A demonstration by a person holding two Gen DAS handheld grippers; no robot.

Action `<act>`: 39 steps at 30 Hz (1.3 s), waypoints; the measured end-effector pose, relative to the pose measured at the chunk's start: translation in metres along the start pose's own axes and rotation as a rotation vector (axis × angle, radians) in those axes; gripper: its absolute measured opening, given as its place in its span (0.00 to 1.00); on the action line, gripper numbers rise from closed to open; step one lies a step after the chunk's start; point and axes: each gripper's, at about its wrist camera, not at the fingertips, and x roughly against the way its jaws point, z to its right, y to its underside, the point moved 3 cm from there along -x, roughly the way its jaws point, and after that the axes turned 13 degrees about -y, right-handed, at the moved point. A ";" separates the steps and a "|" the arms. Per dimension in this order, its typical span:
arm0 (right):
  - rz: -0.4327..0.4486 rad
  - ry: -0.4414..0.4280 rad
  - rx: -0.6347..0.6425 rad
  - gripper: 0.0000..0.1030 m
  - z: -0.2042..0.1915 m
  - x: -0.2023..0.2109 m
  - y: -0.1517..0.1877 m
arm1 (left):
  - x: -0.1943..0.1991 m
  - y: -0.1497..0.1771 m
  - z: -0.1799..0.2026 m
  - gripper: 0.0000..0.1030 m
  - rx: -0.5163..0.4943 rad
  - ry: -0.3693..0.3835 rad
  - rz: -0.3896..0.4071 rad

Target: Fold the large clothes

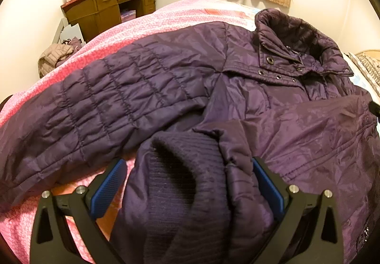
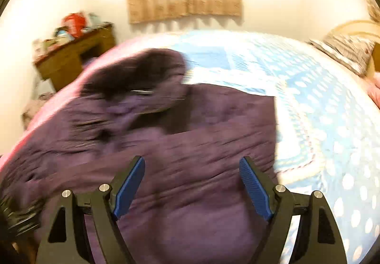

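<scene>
Ideally, with the purple jacket (image 1: 237,69) spread on the bed (image 1: 147,24), the left gripper (image 1: 190,183), jaws apart around the ribbed cuff (image 1: 185,169), clamps firmly before carrying the sleeve across, while the right gripper (image 2: 191,189), jaws apart and empty, stays clear.

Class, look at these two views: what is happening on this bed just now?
A person with a handheld gripper in each hand is folding a purple quilted jacket spread on the bed. The left gripper has the sleeve's ribbed cuff between its blue pads, with the sleeve brought across the jacket's front. The right gripper stands open with nothing between its pads, above the jacket's body; its view is blurred. The fold is only partly done: the other sleeve still lies spread out.
</scene>
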 end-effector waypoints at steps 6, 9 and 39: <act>-0.102 -0.012 0.040 0.85 0.013 -0.043 0.014 | -0.001 0.000 0.002 1.00 -0.004 0.003 -0.002; -0.126 -0.001 0.058 0.87 0.010 -0.043 0.011 | -0.001 0.000 0.004 1.00 -0.010 -0.005 -0.002; -0.152 -0.151 0.219 0.92 -0.114 -0.003 0.096 | 0.092 0.019 -0.076 1.00 0.074 0.079 0.103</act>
